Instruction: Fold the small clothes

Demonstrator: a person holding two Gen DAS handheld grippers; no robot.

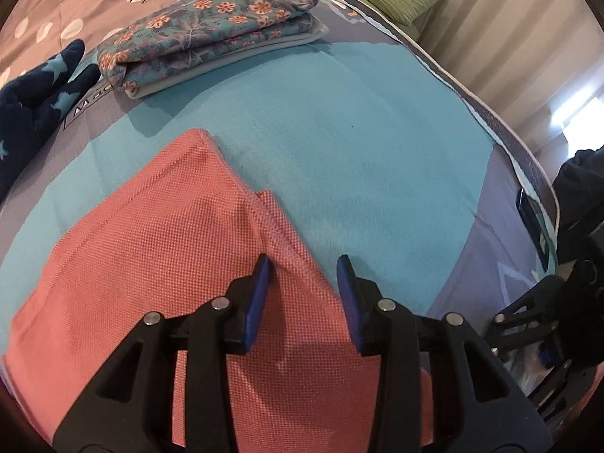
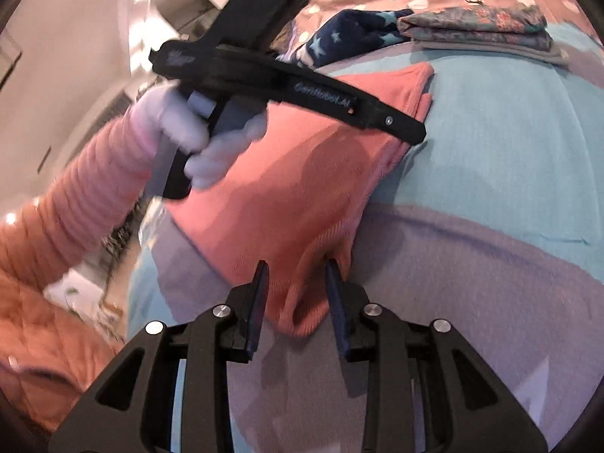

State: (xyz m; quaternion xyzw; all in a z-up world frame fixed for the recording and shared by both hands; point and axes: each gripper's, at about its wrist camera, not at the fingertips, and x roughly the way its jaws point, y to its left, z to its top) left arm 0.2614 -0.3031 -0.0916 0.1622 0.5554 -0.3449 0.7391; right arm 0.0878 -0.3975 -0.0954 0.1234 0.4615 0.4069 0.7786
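- the coral garment (image 1: 158, 249) lies flat mid-bed on the blue blanket (image 1: 358, 143), part-folded; likely spread there for room to fold
- left gripper (image 1: 304, 294) hovers over its near edge, jaws apart, gripping nothing
- right gripper (image 2: 294, 298) straddles a corner, pads not pressing
- floral stack (image 1: 211, 34) sits toward the far edge, seemingly finished
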